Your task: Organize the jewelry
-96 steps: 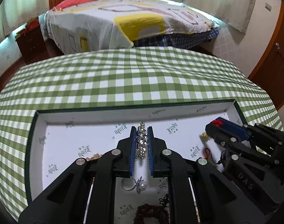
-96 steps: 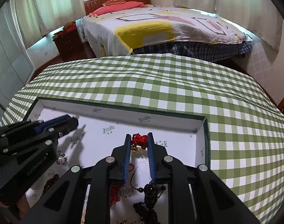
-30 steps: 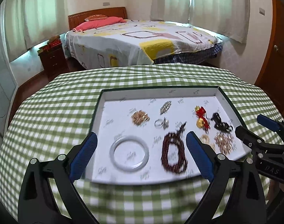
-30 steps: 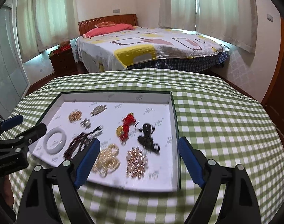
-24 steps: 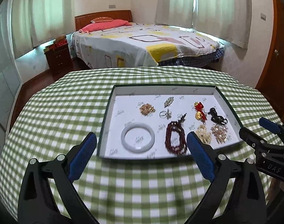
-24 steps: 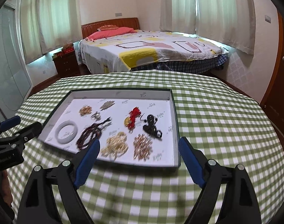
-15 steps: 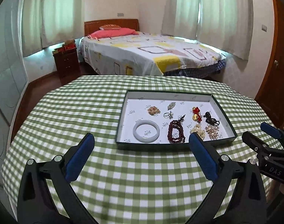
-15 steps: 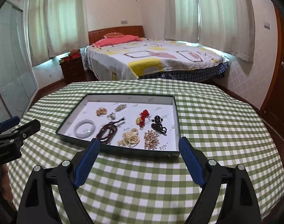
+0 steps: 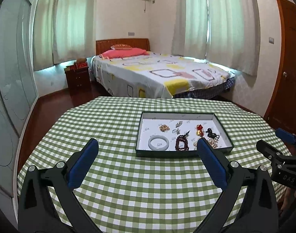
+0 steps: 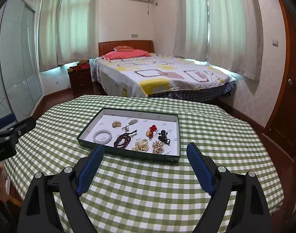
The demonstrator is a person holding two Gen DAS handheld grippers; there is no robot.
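Two claws spread wide | left claw (image 9: pixel 148 151) | right claw (image 10: pixel 145 155) | tray (image 10: pixel 128 152) well apart

Green-checked tablecloth (image 9: pixel 128 174), dark-green tray (image 10: pixel 128 154), white bangle (image 10: pixel 102 136).

Left claw (image 9: pixel 147 145) agape; right claw (image 10: pixel 145 149) likewise, both empty

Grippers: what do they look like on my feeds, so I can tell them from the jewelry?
Both the left gripper and right gripper are black angular plastic frames with silver screw heads and blue pads lining the jaws. White lettering marks the side of the body. No cables or sleeves show.
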